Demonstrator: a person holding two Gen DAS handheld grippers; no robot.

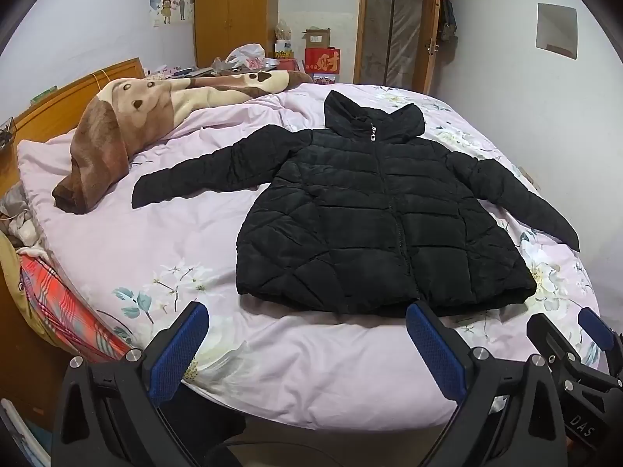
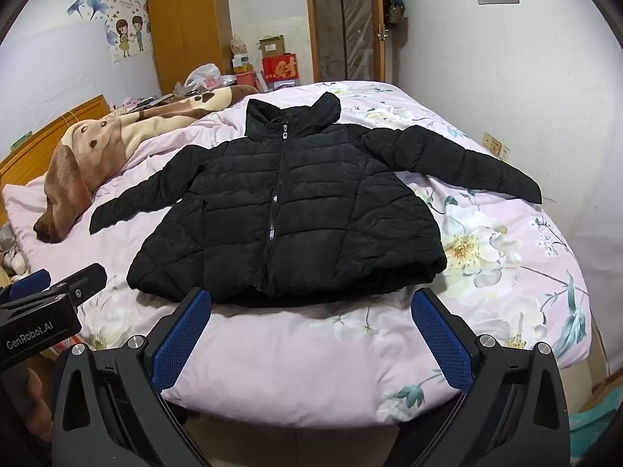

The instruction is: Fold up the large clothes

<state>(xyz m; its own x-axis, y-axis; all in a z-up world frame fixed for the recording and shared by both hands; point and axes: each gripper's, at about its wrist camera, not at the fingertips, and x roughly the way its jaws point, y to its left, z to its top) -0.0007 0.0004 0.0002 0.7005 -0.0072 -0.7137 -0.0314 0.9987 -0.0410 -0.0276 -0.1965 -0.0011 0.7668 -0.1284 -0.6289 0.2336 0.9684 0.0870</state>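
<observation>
A black hooded puffer jacket (image 1: 370,214) lies flat and zipped on the pink floral bed cover (image 1: 175,253), sleeves spread out to both sides, hood pointing away. It also shows in the right wrist view (image 2: 288,214). My left gripper (image 1: 307,350) is open and empty, hovering over the bed's near edge just short of the jacket's hem. My right gripper (image 2: 311,334) is open and empty too, just short of the hem. The right gripper shows at the lower right of the left wrist view (image 1: 576,346), and the left gripper at the left edge of the right wrist view (image 2: 58,284).
A brown and cream plush blanket (image 1: 128,128) lies bunched on the bed's left, by the wooden headboard (image 1: 78,93). A striped pillow (image 1: 66,311) sits at the left edge. A wardrobe (image 1: 233,7), boxes (image 1: 319,54) and a door (image 1: 393,23) stand behind the bed.
</observation>
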